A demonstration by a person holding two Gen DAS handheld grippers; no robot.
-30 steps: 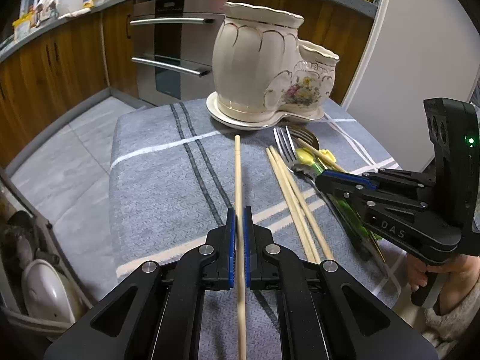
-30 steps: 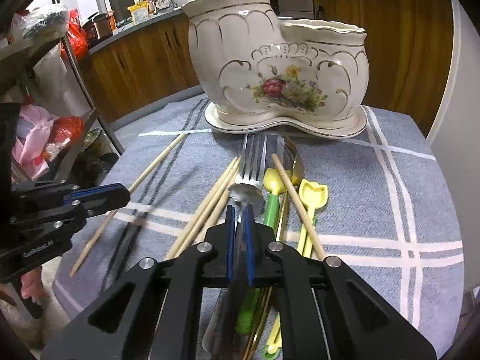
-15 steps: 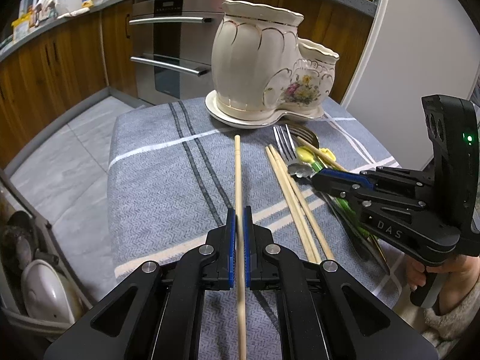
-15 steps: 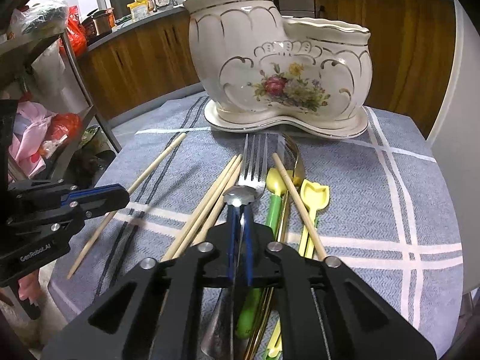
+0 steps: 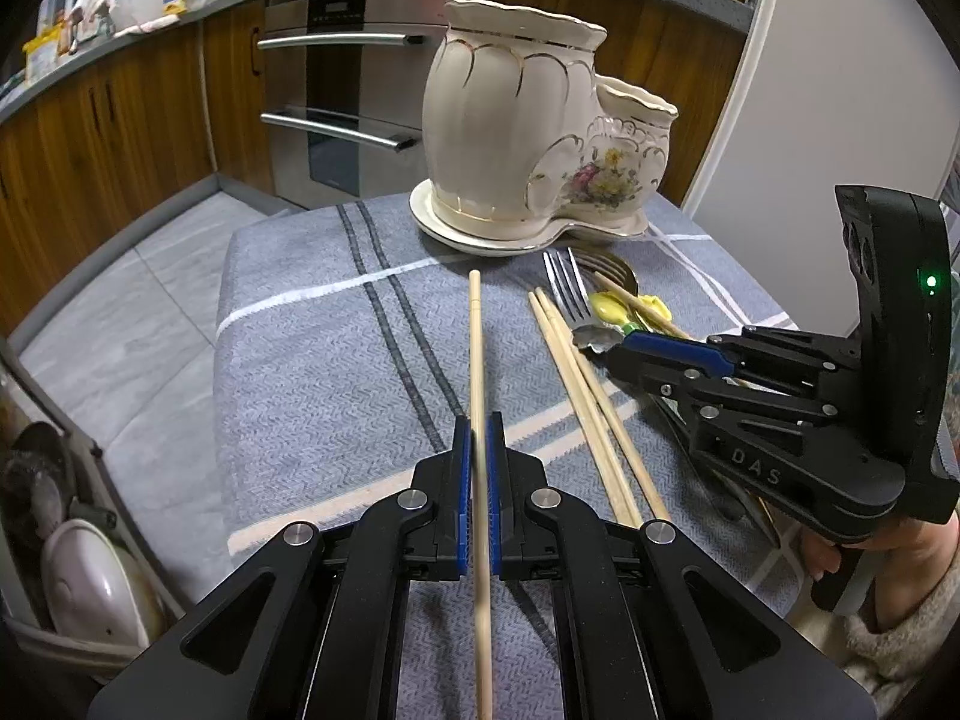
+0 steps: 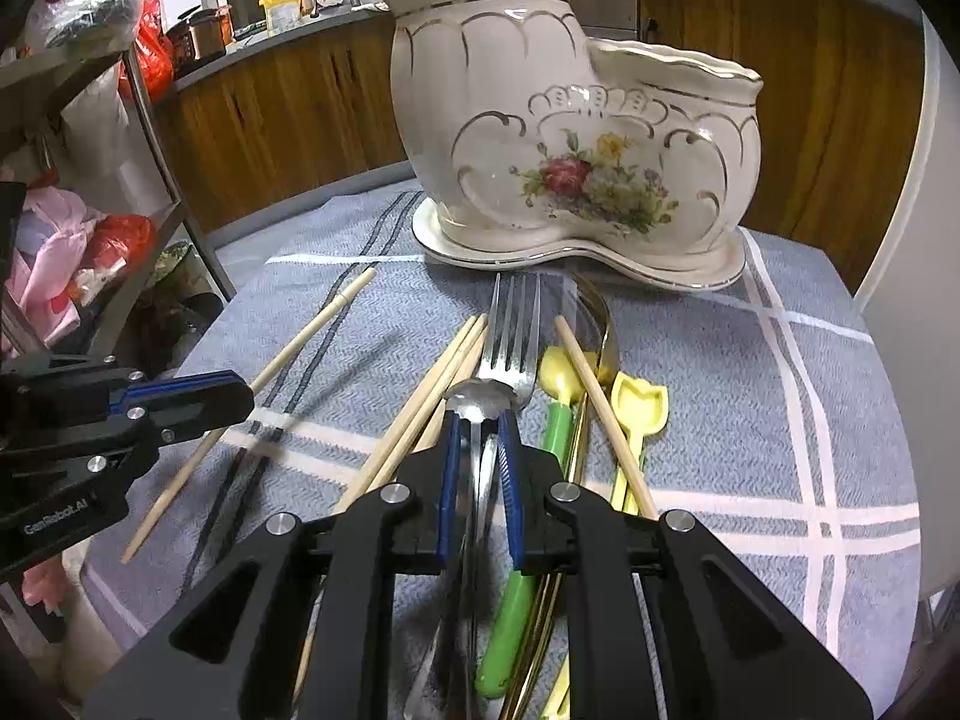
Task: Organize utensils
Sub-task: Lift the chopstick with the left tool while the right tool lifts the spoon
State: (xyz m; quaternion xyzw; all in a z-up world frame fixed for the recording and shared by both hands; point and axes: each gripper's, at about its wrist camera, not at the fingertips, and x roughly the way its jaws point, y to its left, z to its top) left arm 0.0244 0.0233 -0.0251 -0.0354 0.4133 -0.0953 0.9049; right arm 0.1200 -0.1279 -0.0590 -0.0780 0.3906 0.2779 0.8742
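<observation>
— Left wrist view: what is in my left gripper (image 5: 475, 468)?
— One smooth, pale wooden chopstick (image 5: 475, 354), clamped between blue ribbed pads at lower centre, lying on the woven grey cloth (image 5: 312, 372).
— And my right gripper (image 6: 480, 450)?
— It pinches a shiny steel spoon (image 6: 480, 399) (bowl tip poking out), below the glossy floral ceramic holder (image 6: 570, 138).

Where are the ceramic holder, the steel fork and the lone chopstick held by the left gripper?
Ceramic holder (image 6: 570, 138), right wrist view, on its flowered front wall.
Steel fork (image 6: 513, 324), right wrist view, on the tines.
Lone chopstick (image 5: 475, 348), left wrist view, on the shaft ahead of the left gripper (image 5: 477, 438).
</observation>
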